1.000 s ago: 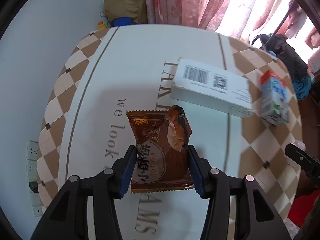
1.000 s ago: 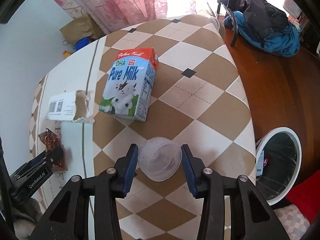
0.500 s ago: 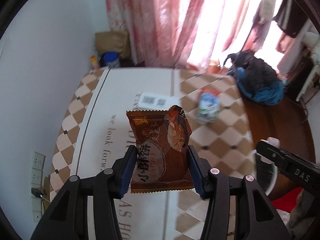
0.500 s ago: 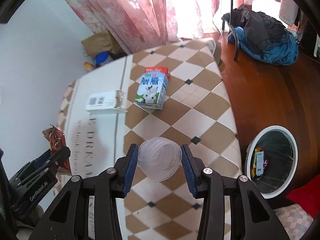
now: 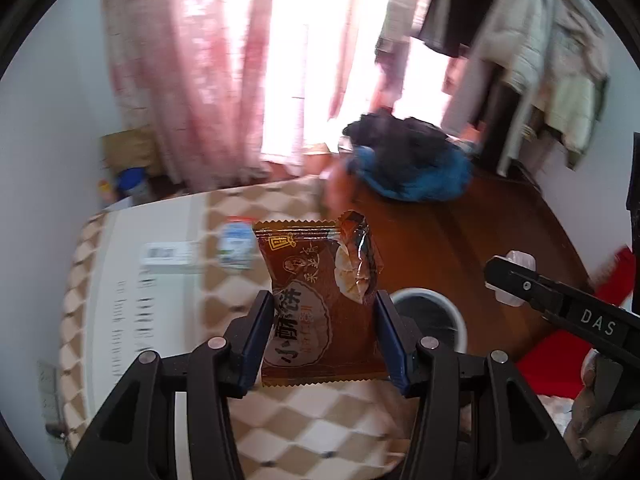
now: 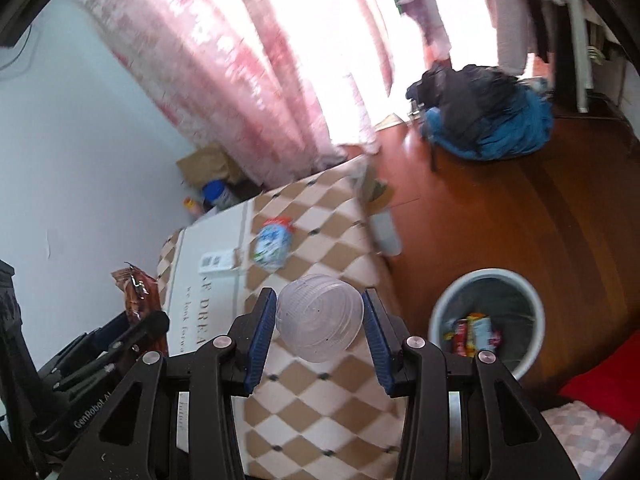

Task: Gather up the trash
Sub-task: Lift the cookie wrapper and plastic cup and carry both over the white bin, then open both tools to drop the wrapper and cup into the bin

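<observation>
- The left gripper (image 5: 323, 326) clamped a glossy brown foil wrapper (image 5: 320, 292), flat with crimped edges, upright between its blue pads.
- The right gripper (image 6: 319, 322) pinched a clear ribbed plastic cup (image 6: 319, 317), round and translucent.
- Both were held above the table (image 6: 320, 400), a checked brown-and-cream top, near its edge by the bin (image 6: 520, 284).
- The bin, round and white-rimmed, stood on the wood floor (image 6: 500, 208) beside the table, with bright wrappers inside.
- A milk carton (image 6: 273, 243) and a white box (image 6: 218, 260) lay on the table, far from the bin.
</observation>
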{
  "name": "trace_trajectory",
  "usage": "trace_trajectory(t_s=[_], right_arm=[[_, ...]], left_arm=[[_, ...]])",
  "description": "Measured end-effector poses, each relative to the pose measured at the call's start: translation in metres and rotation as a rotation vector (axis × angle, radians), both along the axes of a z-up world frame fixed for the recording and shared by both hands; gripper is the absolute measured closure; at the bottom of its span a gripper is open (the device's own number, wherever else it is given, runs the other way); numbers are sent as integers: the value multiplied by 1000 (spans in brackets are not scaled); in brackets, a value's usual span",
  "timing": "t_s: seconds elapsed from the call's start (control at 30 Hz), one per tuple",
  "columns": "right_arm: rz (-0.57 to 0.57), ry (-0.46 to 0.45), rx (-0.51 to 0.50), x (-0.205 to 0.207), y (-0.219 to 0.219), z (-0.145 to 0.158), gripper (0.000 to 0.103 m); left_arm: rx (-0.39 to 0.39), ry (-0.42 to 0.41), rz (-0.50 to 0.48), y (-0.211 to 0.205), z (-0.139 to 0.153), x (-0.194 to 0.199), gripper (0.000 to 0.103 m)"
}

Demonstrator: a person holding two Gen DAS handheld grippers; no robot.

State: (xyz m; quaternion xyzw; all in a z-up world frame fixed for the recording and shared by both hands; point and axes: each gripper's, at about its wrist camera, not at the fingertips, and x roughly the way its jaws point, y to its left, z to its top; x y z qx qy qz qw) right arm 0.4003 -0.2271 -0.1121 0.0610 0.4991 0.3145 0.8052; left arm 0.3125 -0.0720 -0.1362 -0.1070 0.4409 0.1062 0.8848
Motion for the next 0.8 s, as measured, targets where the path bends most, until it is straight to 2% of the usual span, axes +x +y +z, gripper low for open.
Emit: trace_trajectory(t_s=[0.1, 0.17, 0.2, 0.27, 0.47, 0.5, 0.63, 0.73, 0.8], right_arm=[[-58, -3, -3, 12, -47, 3, 58], [-121, 20, -13, 25, -94, -8, 58], [-121, 20, -13, 25, -94, -8, 58], [-163, 46, -24, 37, -122, -23, 58], [-257, 161, -91, 66, -191, -96, 58], [-264, 197, -107, 73, -200, -118, 58], [-278, 297, -130, 89, -219, -178, 58], [-278, 354, -151, 102, -224, -220, 58], [-272, 391, -166, 112, -224, -250, 58]], left_arm=[[-48, 27, -65, -36, -16, 26, 56], [-86, 52, -98, -55, -29, 41, 56], [-101, 71, -126, -66, -40, 51, 56], [-122, 113, -162, -86, -62, 68, 56], [-221, 288, -201, -118, -147, 120, 56], [-237, 320, -208, -120, -163, 129, 54], [-267, 433, -198, -125, -213, 158, 54], [-242, 485, -189, -127, -238, 175, 40], [-240, 495, -183, -129, -247, 182, 21]])
